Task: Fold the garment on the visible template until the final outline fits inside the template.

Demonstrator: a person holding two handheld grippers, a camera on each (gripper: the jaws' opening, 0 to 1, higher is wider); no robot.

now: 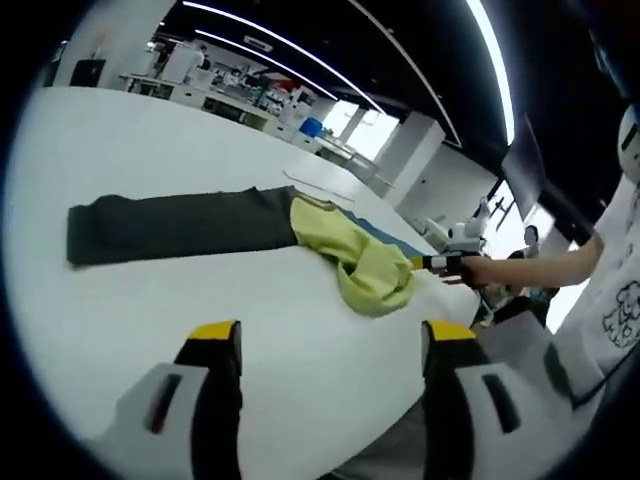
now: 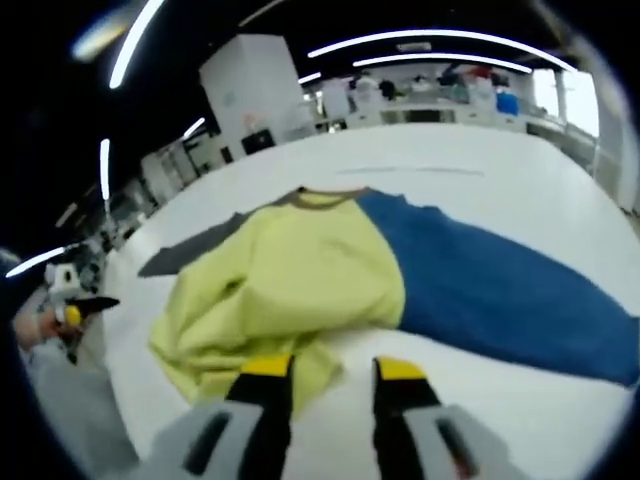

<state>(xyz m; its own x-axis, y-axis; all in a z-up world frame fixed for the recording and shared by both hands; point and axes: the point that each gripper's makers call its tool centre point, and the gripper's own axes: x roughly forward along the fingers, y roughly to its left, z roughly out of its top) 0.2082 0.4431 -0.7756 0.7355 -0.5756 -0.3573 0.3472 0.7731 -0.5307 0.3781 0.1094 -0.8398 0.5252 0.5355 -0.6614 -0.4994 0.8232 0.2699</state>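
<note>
White table (image 1: 120, 140), broad and rounded at the edge. Directly on it, one garment (image 2: 300, 270): yellow-green body bunched near the table edge, grey sleeve (image 1: 170, 225) stretched flat away from the body on one side, blue sleeve (image 2: 500, 290) spread flat from the other side.

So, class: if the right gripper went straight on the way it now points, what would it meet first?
Most likely the bunched yellow-green part of the garment, lying on the white table just beyond the open right gripper; depth is uncertain.
</note>
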